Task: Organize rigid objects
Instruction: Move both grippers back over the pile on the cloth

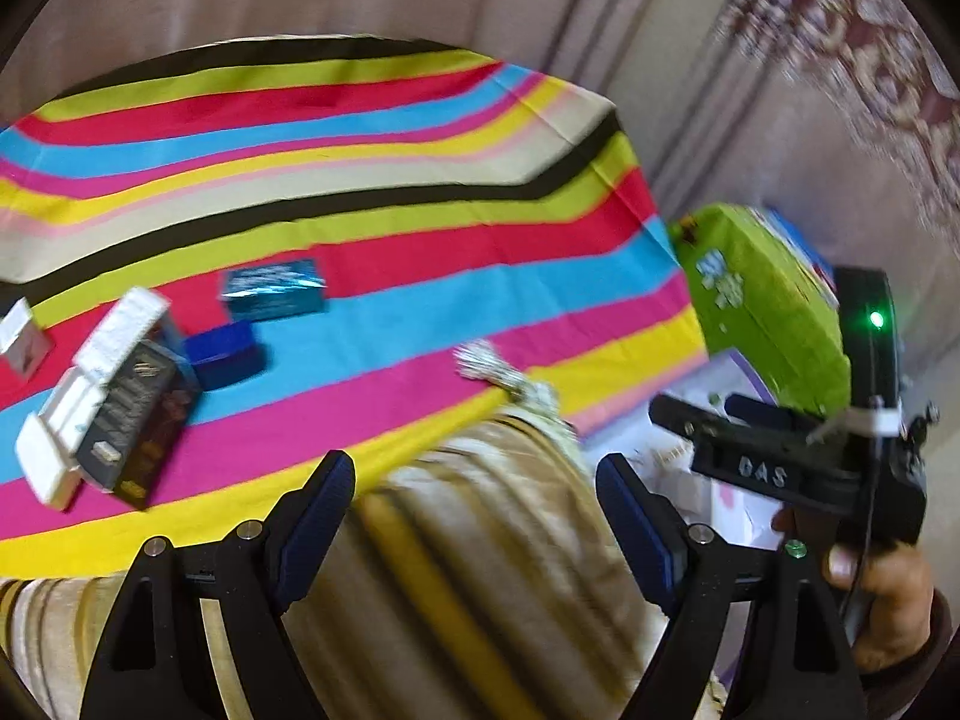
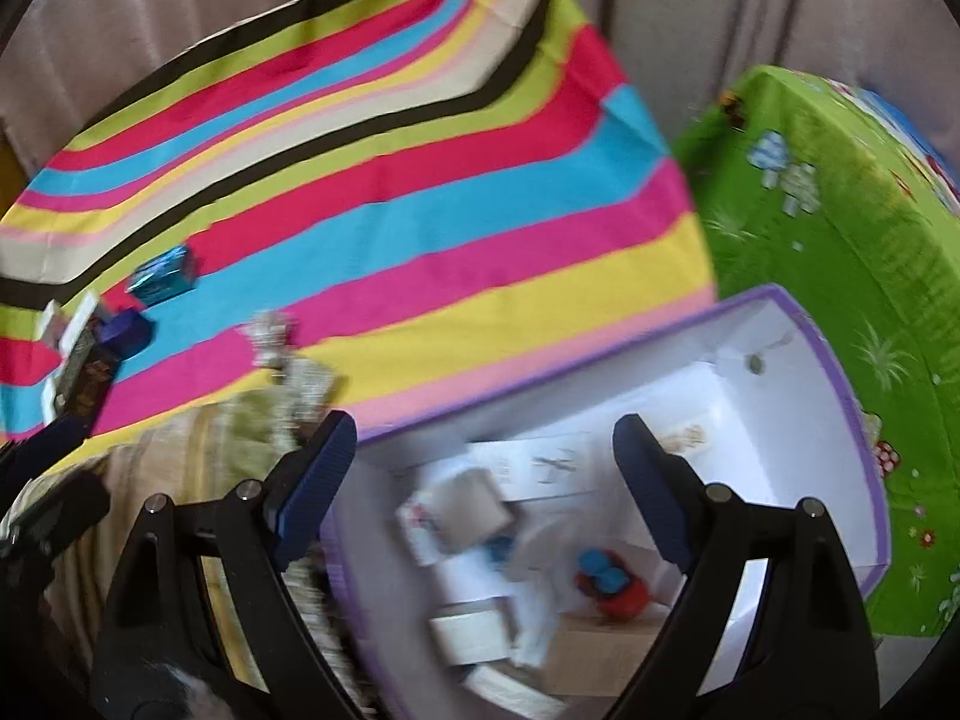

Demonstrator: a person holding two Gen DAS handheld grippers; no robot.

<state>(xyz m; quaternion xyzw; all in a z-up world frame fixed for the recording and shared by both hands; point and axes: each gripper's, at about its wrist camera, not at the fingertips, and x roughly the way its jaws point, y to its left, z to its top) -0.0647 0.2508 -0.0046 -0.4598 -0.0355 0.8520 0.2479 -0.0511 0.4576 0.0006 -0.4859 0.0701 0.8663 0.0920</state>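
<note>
2 grippers, both spread wide with nothing between the fingers. The right gripper (image 2: 483, 480) hangs over the open purple-rimmed storage box (image 2: 840, 372), which sits just off the right edge of the striped cloth (image 1: 420, 252), and the left gripper (image 1: 474, 516) is out over a striped cushion (image 1: 456, 540) at the cloth's near edge.

What's left to sort is bunched near the cloth's left edge: a teal box (image 1: 273, 294), a dark blue box (image 1: 225, 351), a black box (image 1: 141, 420) leaning on a long white box (image 1: 84, 384), plus a small white one (image 1: 21, 336) right at the frame edge. The storage box already has several white boxes and a red-and-blue thing in it.

My guess is the next step is going back for another piece. I'd take the teal box first, since it stands apart from the others. Come in square across its narrow sides so it doesn't twist. The black and white ones touch each other, so grabbing 1 will likely drag the other.

Hard to read: both views are motion-blurred, so labels are mush. The silvery crumpled thing (image 1: 498, 369) at the near edge could be foil or fabric trim, can't tell. The green printed lid (image 2: 840, 228) beside the storage box is cut off.
</note>
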